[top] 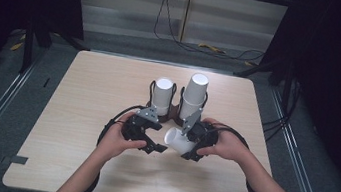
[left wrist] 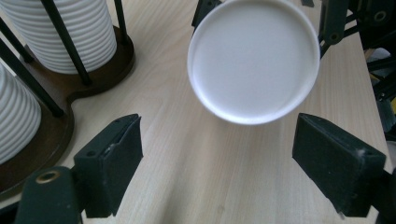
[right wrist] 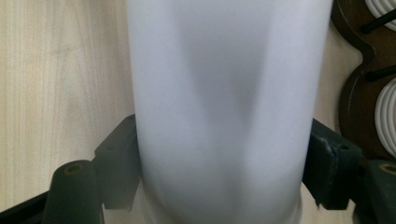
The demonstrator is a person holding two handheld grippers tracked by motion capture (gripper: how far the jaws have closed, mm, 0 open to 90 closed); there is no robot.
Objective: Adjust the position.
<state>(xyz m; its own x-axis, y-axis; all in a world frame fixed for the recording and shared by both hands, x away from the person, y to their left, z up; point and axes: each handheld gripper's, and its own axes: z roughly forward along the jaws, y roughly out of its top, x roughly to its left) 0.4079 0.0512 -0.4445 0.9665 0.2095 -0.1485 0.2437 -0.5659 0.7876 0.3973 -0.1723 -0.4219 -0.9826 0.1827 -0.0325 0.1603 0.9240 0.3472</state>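
Light falls from overhead onto the pale wooden surface point(top: 95, 115), leaving it bright while the room around it sinks into near black. Shadows under the hands are soft and short. The high view is a little grainy and soft. In the right gripper view the white cup point(right wrist: 224, 107) sits so close that it blurs, with a grey shadow down its middle. The left gripper view is sharper, its cup base point(left wrist: 253, 58) evenly lit, without glare.

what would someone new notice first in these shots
Most striking is the white cup, held sideways above the table's middle in the right gripper, its jaws shut on its sides. The left gripper faces the cup's base, open. Behind them stand two stacks of white cups in a dark wooden holder.
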